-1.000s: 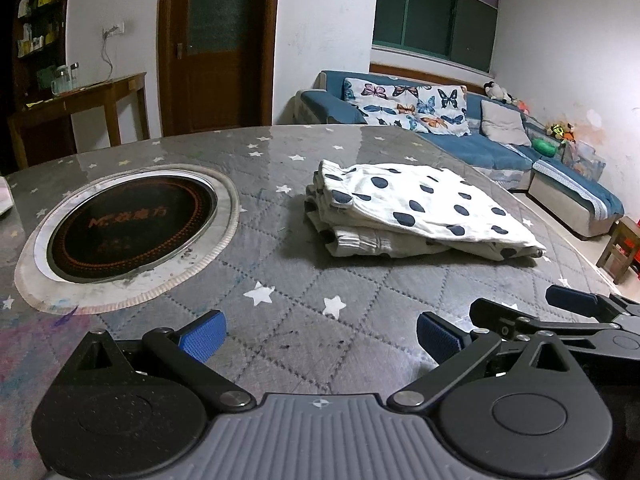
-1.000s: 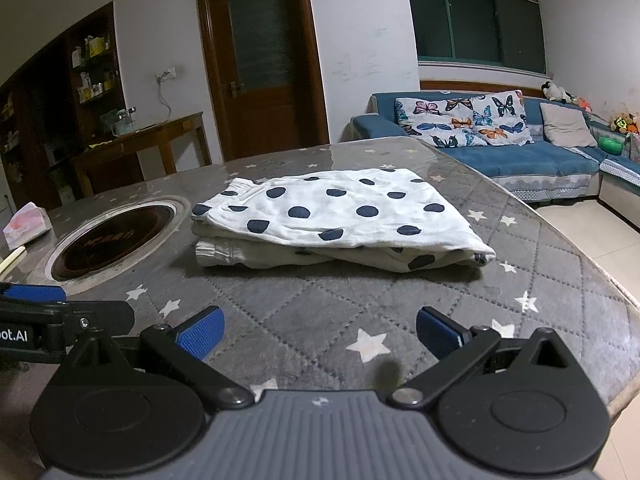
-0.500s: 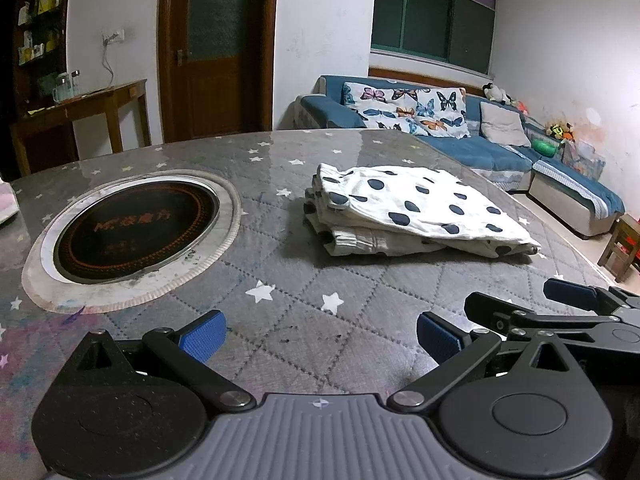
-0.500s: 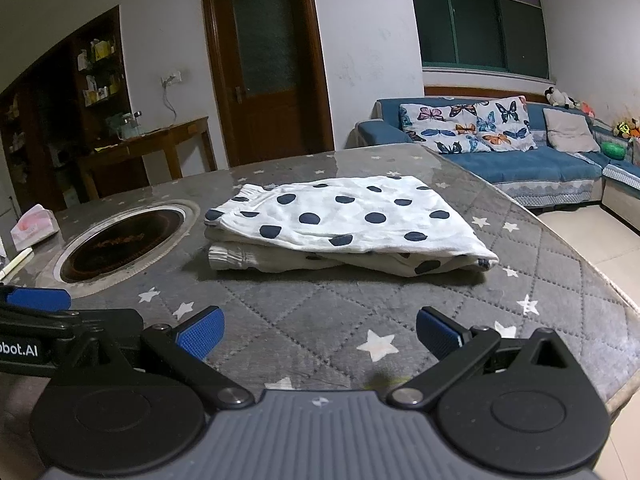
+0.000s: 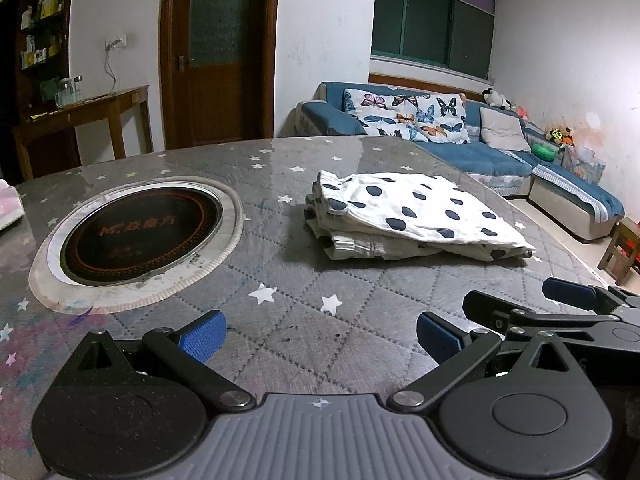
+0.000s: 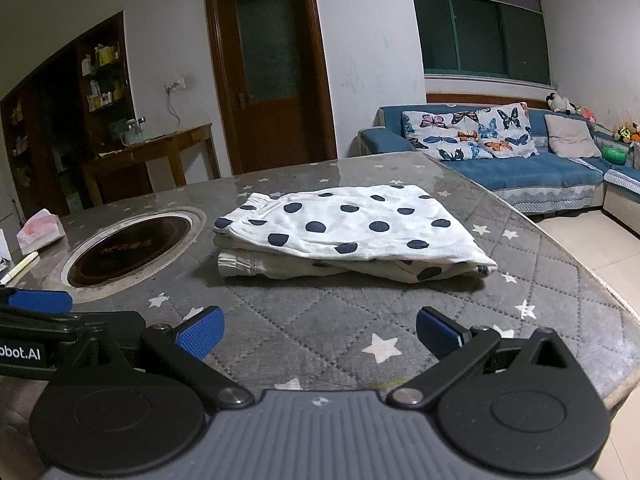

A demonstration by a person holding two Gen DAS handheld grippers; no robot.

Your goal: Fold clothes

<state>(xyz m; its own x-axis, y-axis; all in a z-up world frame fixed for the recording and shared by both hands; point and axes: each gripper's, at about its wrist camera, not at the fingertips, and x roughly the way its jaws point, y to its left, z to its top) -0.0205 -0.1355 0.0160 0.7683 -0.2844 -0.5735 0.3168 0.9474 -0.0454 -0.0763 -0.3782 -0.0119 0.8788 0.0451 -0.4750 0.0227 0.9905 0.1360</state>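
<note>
A white garment with dark blue dots (image 5: 404,216) (image 6: 352,232) lies folded in a flat stack on the grey star-patterned table cover (image 5: 304,320). My left gripper (image 5: 318,338) is open over bare cover, well short of the garment's near left edge, nothing between its blue pads. My right gripper (image 6: 320,334) is open too, in front of the garment and apart from it. The right gripper's fingers (image 5: 568,292) show at the right edge of the left wrist view. The left gripper's blue fingertip (image 6: 40,302) shows at the left edge of the right wrist view.
A round black cooktop (image 5: 140,232) with a pale ring is set into the table left of the garment. A tissue pack (image 6: 40,230) and a pen (image 6: 20,266) lie at the far left. The table's edge (image 6: 592,272) curves on the right. A blue sofa (image 5: 460,148) stands beyond.
Both grippers have drawn back and risen a little from the folded garment, so it looks slightly farther away. Both stay open. The garment has not moved.
</note>
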